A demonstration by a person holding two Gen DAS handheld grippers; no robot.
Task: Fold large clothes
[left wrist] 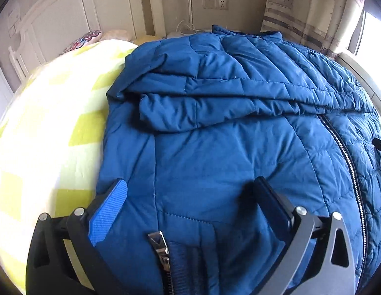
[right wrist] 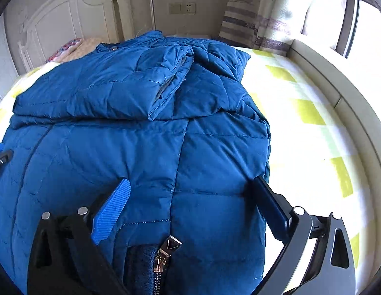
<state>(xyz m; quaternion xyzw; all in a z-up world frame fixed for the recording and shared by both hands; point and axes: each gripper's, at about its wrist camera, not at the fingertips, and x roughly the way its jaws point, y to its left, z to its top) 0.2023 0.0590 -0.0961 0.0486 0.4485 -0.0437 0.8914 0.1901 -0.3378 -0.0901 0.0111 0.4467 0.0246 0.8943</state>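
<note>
Bedroom bed with yellow-and-white checked sheet (right wrist: 311,113) carries the blue quilted puffer jacket (left wrist: 215,147), sleeves already folded across its chest. Left gripper (left wrist: 190,191) and right gripper (right wrist: 192,189) hover wide-fingered over the hem, empty; the lengthwise fold probably remains.

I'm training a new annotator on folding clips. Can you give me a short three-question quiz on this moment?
1. True or false: both sleeves of the blue puffer jacket are already folded across its chest.
2. What lies under the jacket: A) bare floor B) yellow-and-white checked bedsheet C) table
3. Is the right hand-held gripper open or shut over the jacket's hem?

Key: 1 true; 2 B; 3 open.
</note>
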